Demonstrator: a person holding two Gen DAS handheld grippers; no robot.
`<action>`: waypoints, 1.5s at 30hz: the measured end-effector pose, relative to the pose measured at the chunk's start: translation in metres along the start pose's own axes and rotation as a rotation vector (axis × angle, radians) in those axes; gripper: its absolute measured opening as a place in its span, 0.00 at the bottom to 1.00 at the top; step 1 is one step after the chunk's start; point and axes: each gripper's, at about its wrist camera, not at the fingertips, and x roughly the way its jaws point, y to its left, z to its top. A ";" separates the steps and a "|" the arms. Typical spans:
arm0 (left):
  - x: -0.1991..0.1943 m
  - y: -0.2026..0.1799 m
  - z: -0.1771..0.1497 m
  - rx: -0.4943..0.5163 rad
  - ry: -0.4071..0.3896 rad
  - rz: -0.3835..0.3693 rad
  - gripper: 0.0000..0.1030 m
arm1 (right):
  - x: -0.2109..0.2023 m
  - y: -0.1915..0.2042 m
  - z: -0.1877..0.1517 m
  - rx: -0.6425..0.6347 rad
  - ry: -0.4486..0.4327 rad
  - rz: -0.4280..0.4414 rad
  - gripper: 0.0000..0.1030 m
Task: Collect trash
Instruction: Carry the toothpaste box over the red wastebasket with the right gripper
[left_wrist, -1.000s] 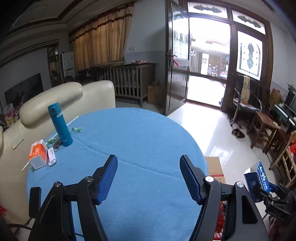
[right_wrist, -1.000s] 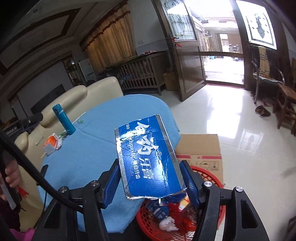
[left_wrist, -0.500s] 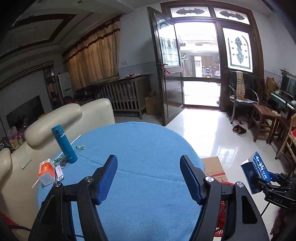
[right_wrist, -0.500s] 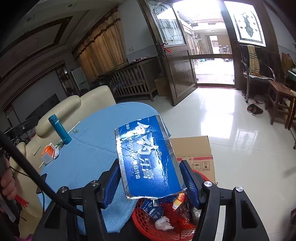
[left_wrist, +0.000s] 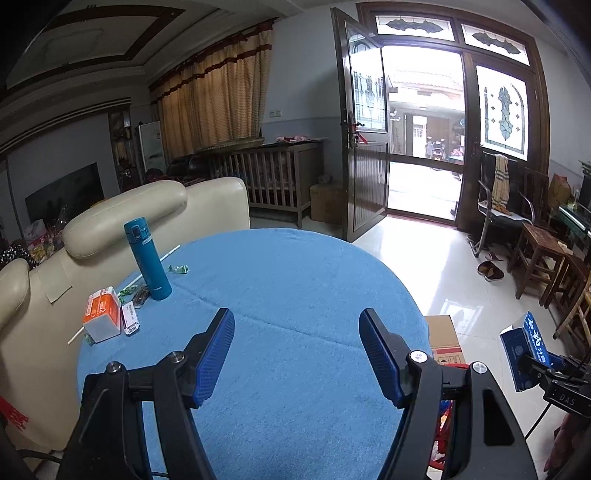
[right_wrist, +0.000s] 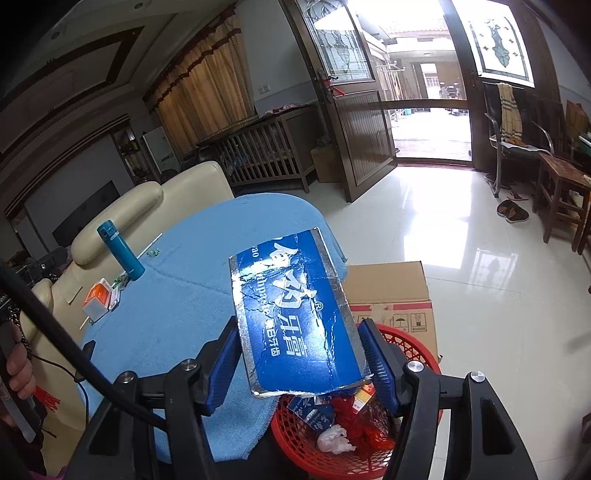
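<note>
My right gripper (right_wrist: 301, 363) is shut on a crumpled blue toothpaste box (right_wrist: 295, 317) and holds it above a red mesh basket (right_wrist: 417, 350) that has several pieces of trash in it. The box also shows at the right edge of the left wrist view (left_wrist: 526, 352). My left gripper (left_wrist: 297, 354) is open and empty above the blue round table (left_wrist: 288, 280). An orange-and-white box (left_wrist: 103, 314), a small white packet (left_wrist: 130, 316) and green wrappers (left_wrist: 179, 268) lie at the table's left side.
A teal flask (left_wrist: 147, 264) stands upright by the left-side litter, with a white straw (left_wrist: 155, 260) behind it. A cardboard box (right_wrist: 391, 295) sits on the floor behind the basket. Cream sofa chairs (left_wrist: 155, 210) stand to the left, wooden chairs (left_wrist: 539, 258) to the right.
Both grippers have risen and tilted, so the table sits lower in both views. The right gripper still holds the toothpaste box, now more directly over the red basket.
</note>
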 end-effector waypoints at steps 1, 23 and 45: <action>-0.001 0.000 -0.001 0.003 -0.002 0.001 0.69 | -0.001 0.001 -0.001 -0.008 0.000 -0.004 0.64; 0.000 -0.030 -0.016 0.111 0.046 -0.045 0.69 | -0.013 -0.015 0.004 0.019 -0.011 -0.046 0.64; 0.004 -0.016 -0.033 0.095 0.091 -0.047 0.69 | 0.005 -0.044 -0.001 0.084 0.051 -0.097 0.65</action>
